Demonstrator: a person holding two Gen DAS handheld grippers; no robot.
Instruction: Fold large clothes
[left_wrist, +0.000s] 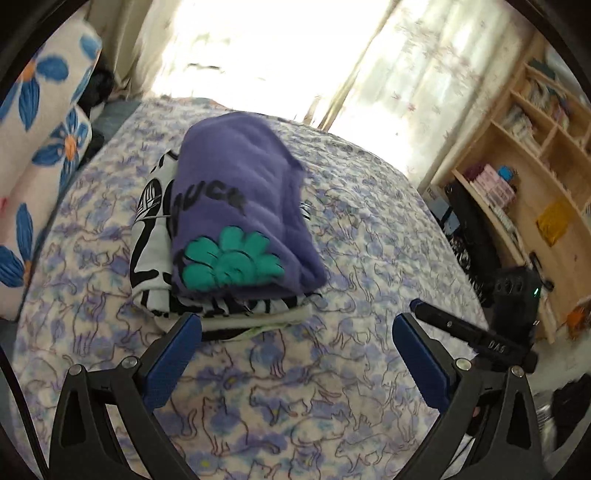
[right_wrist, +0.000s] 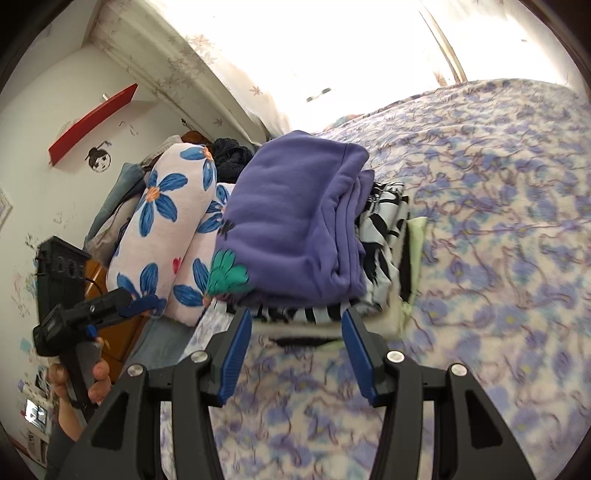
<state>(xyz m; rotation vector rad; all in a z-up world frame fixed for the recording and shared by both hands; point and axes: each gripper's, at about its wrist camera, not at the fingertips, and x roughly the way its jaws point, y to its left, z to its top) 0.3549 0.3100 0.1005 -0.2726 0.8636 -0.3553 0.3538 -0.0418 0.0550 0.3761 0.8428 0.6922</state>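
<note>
The left gripper (left_wrist: 297, 325), black-framed with blue pads, has its jaws spread wide apart with nothing between them; only the purple-and-cream cat-print bed cover (left_wrist: 332, 406) shows in the gap, and the pads touch no cloth. Its tips stand just short of the near edge of the stack of folded clothes. The right gripper (right_wrist: 297, 321), of the same build, has its jaws about half apart and also empty; its tips sit just beside the bottom edge of the stack, though whether they brush the fabric cannot be told. The task's thing, a folded purple sweatshirt with a teal flower print and black lettering (left_wrist: 236, 206), lies on top of the stack in the middle of the bed. Under it is a folded black-and-white patterned garment (left_wrist: 151, 236), and below that a pale green folded piece (right_wrist: 415, 258). Beside the stack lie white cushions with blue flowers (right_wrist: 166, 229). In the right wrist view a hand (right_wrist: 92, 380) grips the handle of the left gripper.
</note>
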